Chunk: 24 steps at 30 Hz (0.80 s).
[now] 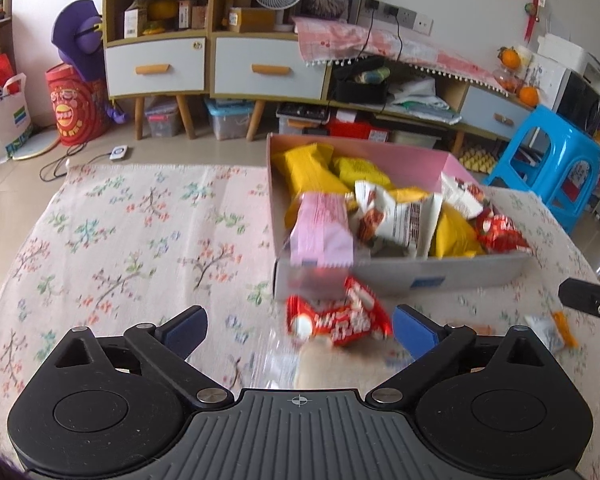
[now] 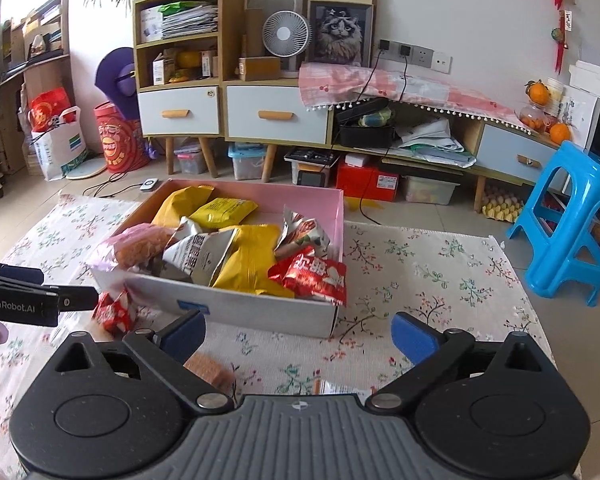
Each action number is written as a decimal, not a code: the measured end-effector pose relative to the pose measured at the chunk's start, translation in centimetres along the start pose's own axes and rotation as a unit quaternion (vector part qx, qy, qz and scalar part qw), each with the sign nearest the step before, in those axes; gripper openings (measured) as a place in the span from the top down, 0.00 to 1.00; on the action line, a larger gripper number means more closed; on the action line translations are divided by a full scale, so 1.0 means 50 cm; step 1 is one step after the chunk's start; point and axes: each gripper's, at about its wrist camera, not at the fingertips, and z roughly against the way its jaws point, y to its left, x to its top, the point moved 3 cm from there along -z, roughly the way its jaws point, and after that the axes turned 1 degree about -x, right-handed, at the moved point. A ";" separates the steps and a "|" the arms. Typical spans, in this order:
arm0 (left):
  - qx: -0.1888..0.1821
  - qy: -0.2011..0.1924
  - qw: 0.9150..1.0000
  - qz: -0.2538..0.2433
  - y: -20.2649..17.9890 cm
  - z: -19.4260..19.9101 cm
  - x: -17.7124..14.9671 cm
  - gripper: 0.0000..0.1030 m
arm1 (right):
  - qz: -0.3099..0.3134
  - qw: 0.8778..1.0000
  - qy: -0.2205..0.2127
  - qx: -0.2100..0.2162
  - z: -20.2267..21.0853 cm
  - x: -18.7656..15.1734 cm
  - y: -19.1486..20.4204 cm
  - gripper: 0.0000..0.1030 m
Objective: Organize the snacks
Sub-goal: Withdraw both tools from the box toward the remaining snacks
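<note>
We see the left gripper (image 1: 300, 330) angled down over the floral tablecloth (image 1: 140, 240), its blue-padded jaws spread wide, gripping nothing; a blurred red-and-white snack packet (image 1: 338, 316) lies on the cloth between them, untouched. The right gripper (image 2: 298, 336) tilts down likewise, jaws apart and empty, with a brown wafer-like snack (image 2: 210, 370) by its left finger. Just beyond sits the shallow grey cardboard box with pink lining (image 2: 260, 308), heaped with yellow bags (image 2: 252, 260), silver-white packets (image 2: 200, 252), red packets (image 2: 316, 274) and a pink bag (image 1: 320, 232) overhanging its near wall. Farther off stand a blue plastic stool (image 2: 572, 216) and white-drawered wooden cabinets (image 2: 276, 112).
</note>
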 end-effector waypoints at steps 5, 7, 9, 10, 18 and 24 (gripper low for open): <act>-0.007 0.008 1.000 0.002 0.019 0.024 -0.024 0.03 | 0.003 1.000 0.005 0.005 0.018 -0.015 0.001 0.13; -0.007 0.010 1.000 -0.001 0.027 0.031 -0.034 0.03 | 0.006 1.000 0.006 0.009 0.025 -0.021 0.003 0.13; -0.005 0.010 1.000 -0.005 0.036 0.039 -0.042 0.03 | 0.010 1.000 0.007 0.014 0.032 -0.026 0.007 0.13; -0.003 0.011 1.000 -0.006 0.040 0.043 -0.044 0.03 | 0.012 1.000 0.008 0.017 0.035 -0.029 0.009 0.12; -0.003 0.008 1.000 -0.014 0.069 0.079 -0.065 0.03 | 0.027 0.999 0.008 0.032 0.050 -0.047 0.026 0.12; -0.003 0.007 0.999 -0.042 0.070 0.081 -0.079 0.03 | 0.015 0.998 0.011 0.053 0.052 -0.076 0.023 0.10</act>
